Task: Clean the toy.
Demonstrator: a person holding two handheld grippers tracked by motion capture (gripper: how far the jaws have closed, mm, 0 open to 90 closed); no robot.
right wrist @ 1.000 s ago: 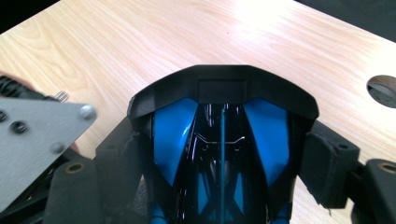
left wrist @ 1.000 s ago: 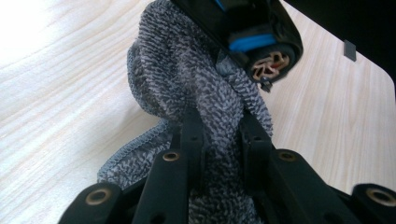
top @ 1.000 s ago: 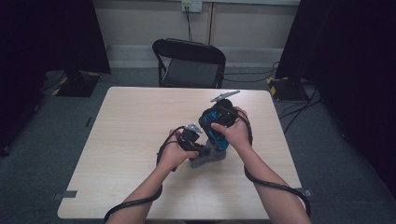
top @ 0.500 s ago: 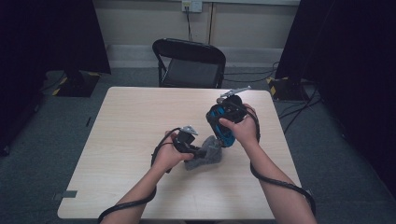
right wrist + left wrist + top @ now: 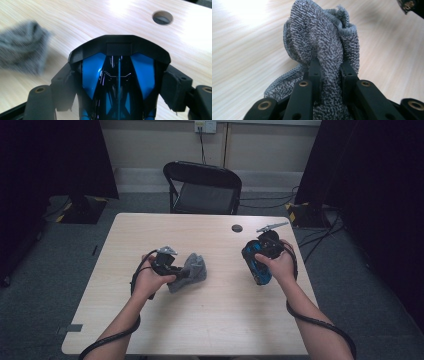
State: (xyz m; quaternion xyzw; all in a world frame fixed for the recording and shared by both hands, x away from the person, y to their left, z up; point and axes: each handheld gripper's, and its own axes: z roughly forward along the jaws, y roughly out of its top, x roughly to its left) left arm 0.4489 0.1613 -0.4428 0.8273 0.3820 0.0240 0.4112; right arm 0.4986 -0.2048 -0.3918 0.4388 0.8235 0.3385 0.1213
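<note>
High view: left of the table's cable hole (image 5: 237,228), the left gripper (image 5: 181,271) pinches a grey cloth (image 5: 192,271), while right of it the right gripper (image 5: 252,263) clamps a blue toy car (image 5: 257,263).

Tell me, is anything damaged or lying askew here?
Nothing looks damaged. The grey cloth is bunched, pinched in the left gripper. The right gripper holds a blue toy car intact. The table's round hole looks built-in.

A light wooden table (image 5: 210,320) is set on grey carpet (image 5: 45,285); a black folding chair (image 5: 202,187) is placed behind it.
</note>
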